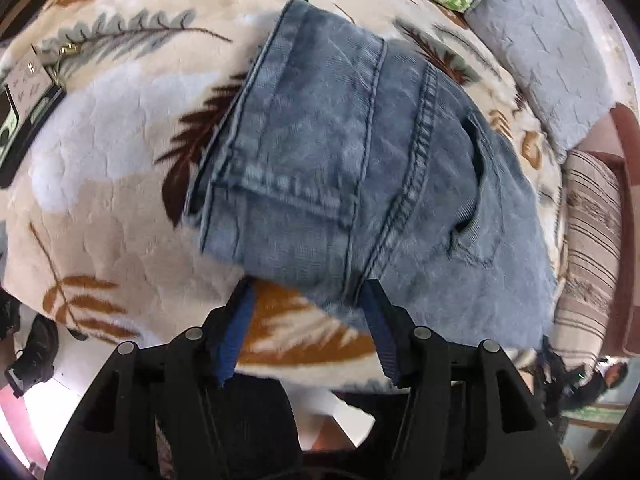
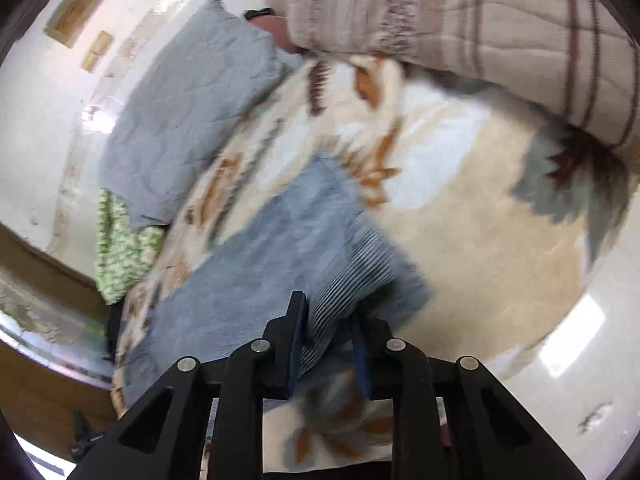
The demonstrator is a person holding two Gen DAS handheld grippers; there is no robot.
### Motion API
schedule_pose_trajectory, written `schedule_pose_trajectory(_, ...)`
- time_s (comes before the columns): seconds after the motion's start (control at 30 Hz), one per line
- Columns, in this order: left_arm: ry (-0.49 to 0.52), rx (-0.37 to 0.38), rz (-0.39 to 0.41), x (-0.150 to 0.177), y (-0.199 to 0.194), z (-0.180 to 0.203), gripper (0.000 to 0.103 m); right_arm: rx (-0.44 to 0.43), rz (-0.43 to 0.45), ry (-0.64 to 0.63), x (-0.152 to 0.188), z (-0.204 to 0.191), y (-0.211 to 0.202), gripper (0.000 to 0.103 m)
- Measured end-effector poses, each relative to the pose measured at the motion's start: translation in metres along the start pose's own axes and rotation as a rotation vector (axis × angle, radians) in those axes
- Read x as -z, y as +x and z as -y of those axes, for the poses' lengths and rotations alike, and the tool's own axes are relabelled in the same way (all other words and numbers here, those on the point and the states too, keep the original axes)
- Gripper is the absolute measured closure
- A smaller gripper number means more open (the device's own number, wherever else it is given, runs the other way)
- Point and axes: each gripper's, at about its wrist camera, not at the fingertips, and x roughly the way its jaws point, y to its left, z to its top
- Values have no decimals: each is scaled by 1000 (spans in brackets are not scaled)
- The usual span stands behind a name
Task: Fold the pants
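I had the folded jeans point(image 1: 360, 160) lying on the leaf-print blanket point(image 1: 100, 208), directly ahead of my left gripper point(image 1: 308, 292). Its jaws stood spread, the near edge of the denim just reaching between the tips, with neither pad pressing it. My right gripper point(image 2: 328, 312) had a ribbed fold of the jeans point(image 2: 280, 248) between its narrowly parted jaws; through the blur I couldn't tell if they pinched it. A grey pillow point(image 2: 188, 112) lay beyond.
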Motion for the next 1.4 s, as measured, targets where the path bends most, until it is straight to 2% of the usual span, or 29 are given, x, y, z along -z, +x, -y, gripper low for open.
schedule_pose_trajectory(0.07, 89, 66, -25, 12, -12, 7, 49, -34, 18, 53, 2, 15, -12, 75)
schedule_pose_trajectory(0.13, 203, 87, -18, 27, -29, 22, 48, -84, 30, 87, 7, 25, -22, 60)
schedule_pose_trajectory(0.2, 310, 66, 2, 38, -41, 45, 43, -124, 30, 94, 16, 31, -27, 51)
schedule_pose_trajectory(0.27, 398, 33, 22, 41, -46, 76, 38, -175, 27, 97, 25, 33, -26, 51)
schedule_pose_trajectory(0.33, 479, 5, 31, 40, -45, 110, 36, -205, 28, 102, 31, 32, -20, 50)
schedule_pose_trajectory(0.4, 541, -12, 12, 36, -34, 147, 36, -204, 35, 102, 35, 34, -11, 50)
schedule_pose_trajectory(0.57, 726, -57, -54, 37, 4, 252, 36, -262, 53, 127, 39, 42, -1, 50)
schedule_pose_trajectory(0.73, 870, -115, -136, 41, 66, 371, 36, -335, 83, 154, 34, 47, 6, 50)
schedule_pose_trajectory(0.93, 913, -109, -226, 44, 135, 474, 36, -400, 88, 177, 25, 54, 12, 50)
schedule_pose_trajectory(1.07, 949, -104, -270, 44, 174, 526, 36, -425, 78, 163, 26, 58, 12, 52)
schedule_pose_trajectory(1.23, 992, -111, -330, 39, 215, 564, 36, -455, 72, 163, 27, 61, 14, 51)
schedule_pose_trajectory(1.4, 1001, -95, -418, 28, 244, 575, 36, -489, 81, 173, 29, 65, 15, 51)
